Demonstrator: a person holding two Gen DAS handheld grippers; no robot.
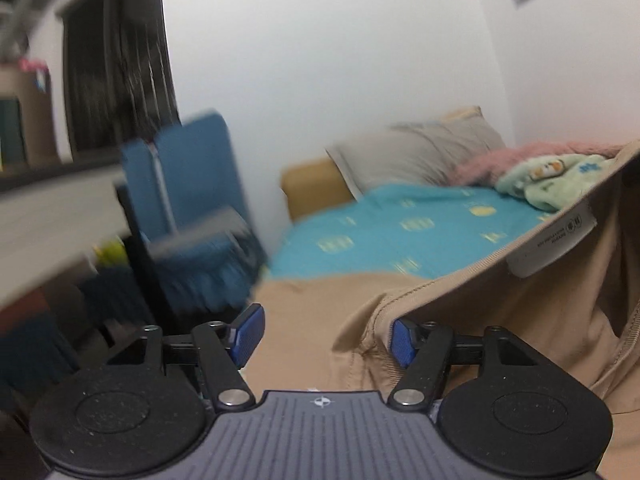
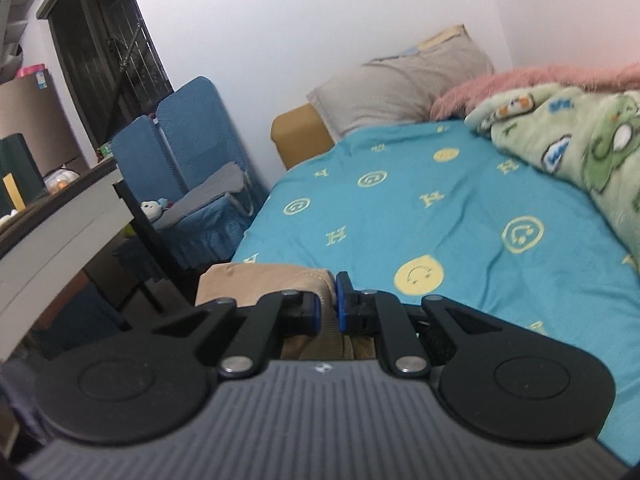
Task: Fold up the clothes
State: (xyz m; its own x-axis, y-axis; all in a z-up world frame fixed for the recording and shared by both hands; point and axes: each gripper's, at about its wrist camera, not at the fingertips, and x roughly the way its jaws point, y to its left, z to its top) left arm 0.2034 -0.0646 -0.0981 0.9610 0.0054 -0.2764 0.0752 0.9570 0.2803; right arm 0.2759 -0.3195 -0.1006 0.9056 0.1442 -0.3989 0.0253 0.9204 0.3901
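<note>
A ribbed edge of the tan garment (image 2: 316, 312) is pinched between the closed pads of the right gripper (image 2: 327, 307), apparently so the cloth can be lifted for a fold. The left gripper (image 1: 323, 338) is spread wide, nothing grasped, the garment's hem just beside its pad at 3 o'clock. Beyond, at 12 o'clock, the teal bedsheet (image 2: 420, 200) and grey pillow (image 2: 400, 80) are seen.

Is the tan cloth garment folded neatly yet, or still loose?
Still loose. The tan cloth garment hangs lifted and rumpled, its white label showing; the right gripper pinches one edge, while the left gripper stands open beside it.
</note>
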